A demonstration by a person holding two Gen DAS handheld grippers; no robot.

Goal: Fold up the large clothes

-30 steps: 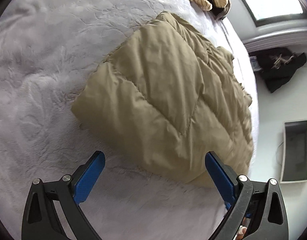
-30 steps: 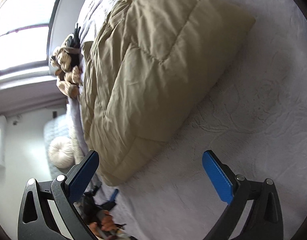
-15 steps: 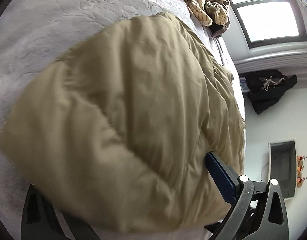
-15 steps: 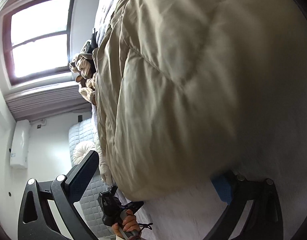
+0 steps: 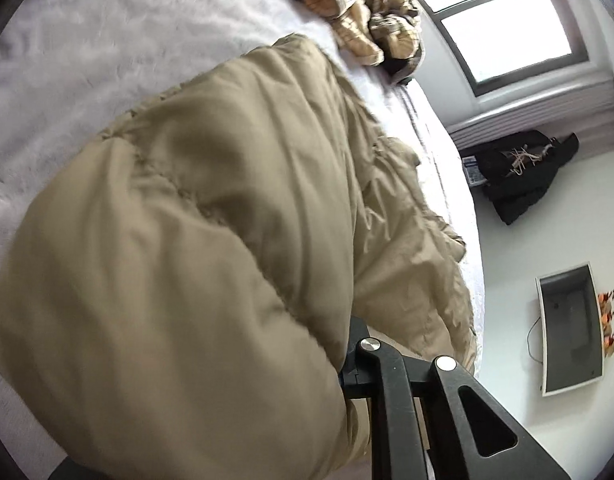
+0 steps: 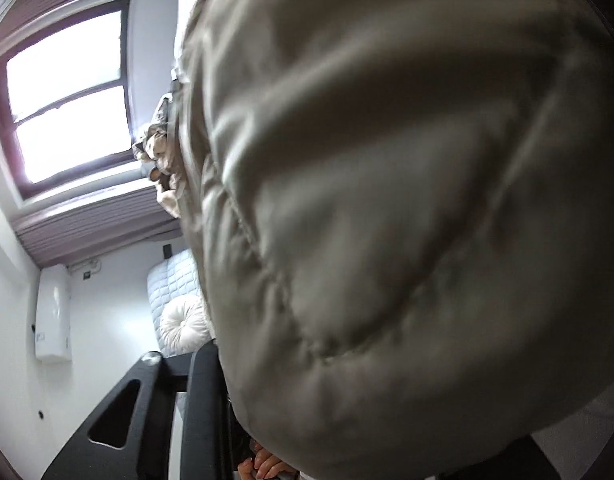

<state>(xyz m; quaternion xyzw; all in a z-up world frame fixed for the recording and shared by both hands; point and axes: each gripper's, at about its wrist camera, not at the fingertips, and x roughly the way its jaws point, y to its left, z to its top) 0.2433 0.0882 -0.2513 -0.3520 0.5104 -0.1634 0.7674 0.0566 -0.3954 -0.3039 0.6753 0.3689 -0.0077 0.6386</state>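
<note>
I had both grippers on the near edge of the tan puffer jacket (image 5: 211, 216), which lay on the pale grey fleece blanket (image 5: 91, 60) covering the bed. My left gripper (image 5: 347, 364) had just been closing, and its jaws were clamped on the jacket's padded hem; only the right-hand black finger showed, the other buried under the bulging fabric. My right gripper (image 6: 227, 392) had likewise just been closing, with the quilted fabric (image 6: 387, 200) between its jaws and swelling so close to the lens that it filled most of that view, blurred. There too a single black finger was visible at the lower left, pressed against the jacket's edge.

Beyond the jacket, at the far end of the bed, a crumpled striped beige garment (image 5: 363, 16) sat in a heap near the window (image 5: 507, 28). A dark coat (image 5: 523, 172) hung on the white wall below the sill. From the right side I could see a round white cushion (image 6: 185, 326) against a quilted headboard (image 6: 171, 276).
</note>
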